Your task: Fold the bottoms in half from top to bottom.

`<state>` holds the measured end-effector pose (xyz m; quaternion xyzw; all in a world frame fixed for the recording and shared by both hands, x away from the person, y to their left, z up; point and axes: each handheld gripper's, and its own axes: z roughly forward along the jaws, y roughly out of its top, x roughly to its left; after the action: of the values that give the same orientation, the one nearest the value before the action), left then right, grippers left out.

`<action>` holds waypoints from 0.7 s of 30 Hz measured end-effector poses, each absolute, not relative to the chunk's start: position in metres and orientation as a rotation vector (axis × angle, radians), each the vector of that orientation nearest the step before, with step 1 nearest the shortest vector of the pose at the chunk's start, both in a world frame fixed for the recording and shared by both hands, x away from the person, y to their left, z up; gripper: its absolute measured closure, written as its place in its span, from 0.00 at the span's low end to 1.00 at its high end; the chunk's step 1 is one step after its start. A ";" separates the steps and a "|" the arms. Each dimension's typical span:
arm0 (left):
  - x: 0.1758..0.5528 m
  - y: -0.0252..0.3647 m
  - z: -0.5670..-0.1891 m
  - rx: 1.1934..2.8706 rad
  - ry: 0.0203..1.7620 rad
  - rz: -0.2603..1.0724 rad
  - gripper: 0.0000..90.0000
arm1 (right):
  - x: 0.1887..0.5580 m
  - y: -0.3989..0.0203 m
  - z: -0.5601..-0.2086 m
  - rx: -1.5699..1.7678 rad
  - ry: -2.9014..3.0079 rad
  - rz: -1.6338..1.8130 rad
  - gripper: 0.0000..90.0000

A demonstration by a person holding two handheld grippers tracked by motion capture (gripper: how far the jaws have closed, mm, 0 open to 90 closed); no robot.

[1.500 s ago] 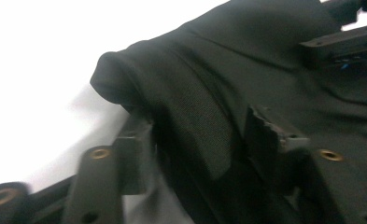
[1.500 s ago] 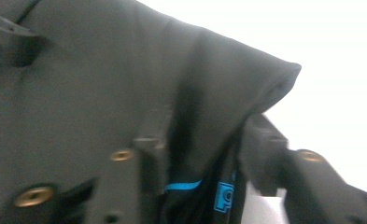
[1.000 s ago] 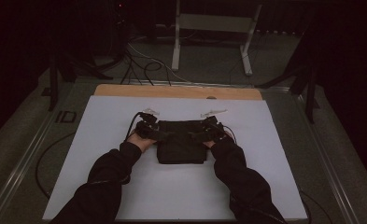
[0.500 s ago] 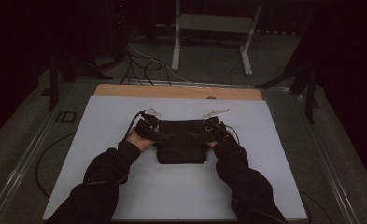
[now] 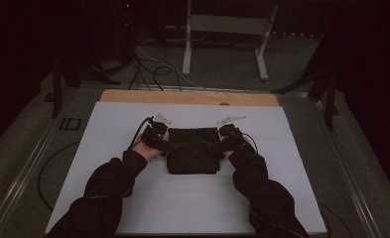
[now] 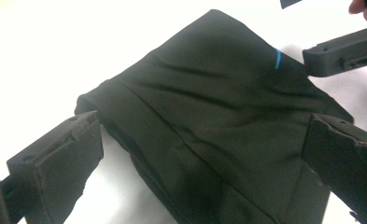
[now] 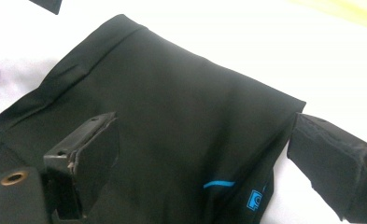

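Observation:
A black folded garment (image 5: 192,151) lies flat on the white table cover (image 5: 108,148). My left gripper (image 5: 168,145) reaches over its left edge and my right gripper (image 5: 216,145) over its right edge. In the left gripper view the jaws stand wide apart, and the left gripper (image 6: 200,158) is open over the garment (image 6: 209,116), which has a short blue stripe (image 6: 278,58). The right gripper (image 7: 209,154) is open too, its jaws straddling the garment (image 7: 172,107) near a small blue logo (image 7: 253,200). Neither gripper is pinching any cloth.
A wooden strip (image 5: 187,96) runs along the table's far edge. Cables (image 5: 153,69) and a white stand (image 5: 222,29) lie on the dark floor beyond. Bare white cover (image 5: 182,203) spreads between the person's dark sleeves.

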<state>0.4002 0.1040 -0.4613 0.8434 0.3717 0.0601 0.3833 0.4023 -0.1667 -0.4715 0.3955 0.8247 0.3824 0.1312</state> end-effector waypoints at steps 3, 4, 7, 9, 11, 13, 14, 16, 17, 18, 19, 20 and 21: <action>0.396 0.104 -0.461 2.152 0.935 0.162 0.00 | 0.400 -0.169 -0.471 1.150 2.385 1.116 0.10; 0.395 0.105 -0.461 2.155 0.933 0.164 0.00 | 0.399 -0.171 -0.470 1.135 2.388 1.121 0.10; 0.392 0.106 -0.461 2.158 0.923 0.162 0.00 | 0.396 -0.172 -0.469 1.116 2.391 1.117 0.10; 0.390 0.106 -0.462 2.158 0.923 0.164 0.00 | 0.395 -0.173 -0.468 1.106 2.395 1.122 0.10; 0.386 0.108 -0.462 2.156 0.923 0.154 0.00 | 0.391 -0.174 -0.467 1.096 2.397 1.121 0.10; 0.383 0.108 -0.462 2.158 0.920 0.149 0.00 | 0.388 -0.175 -0.466 1.082 2.399 1.130 0.10; 0.381 0.108 -0.462 2.156 0.917 0.150 0.00 | 0.386 -0.175 -0.466 1.080 2.400 1.133 0.10; 0.378 0.110 -0.461 2.157 0.911 0.146 0.00 | 0.383 -0.176 -0.466 1.070 2.405 1.143 0.10; 0.376 0.111 -0.461 2.154 0.907 0.148 0.00 | 0.381 -0.176 -0.466 1.068 2.402 1.150 0.10; 0.374 0.112 -0.462 2.162 0.900 0.148 0.00 | 0.379 -0.176 -0.466 1.065 2.403 1.153 0.10; 0.372 0.112 -0.462 2.160 0.900 0.149 0.00 | 0.377 -0.177 -0.467 1.059 2.404 1.160 0.10; 0.370 0.114 -0.461 2.157 0.899 0.149 0.00 | 0.376 -0.178 -0.467 1.047 2.410 1.158 0.10; 0.370 0.114 -0.461 2.157 0.899 0.149 0.00 | 0.376 -0.178 -0.467 1.047 2.410 1.158 0.10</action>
<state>0.3703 0.1137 -0.4615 0.8484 0.3535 0.0586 0.3896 0.3758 -0.1776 -0.4674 0.3614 0.8316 0.3997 0.1343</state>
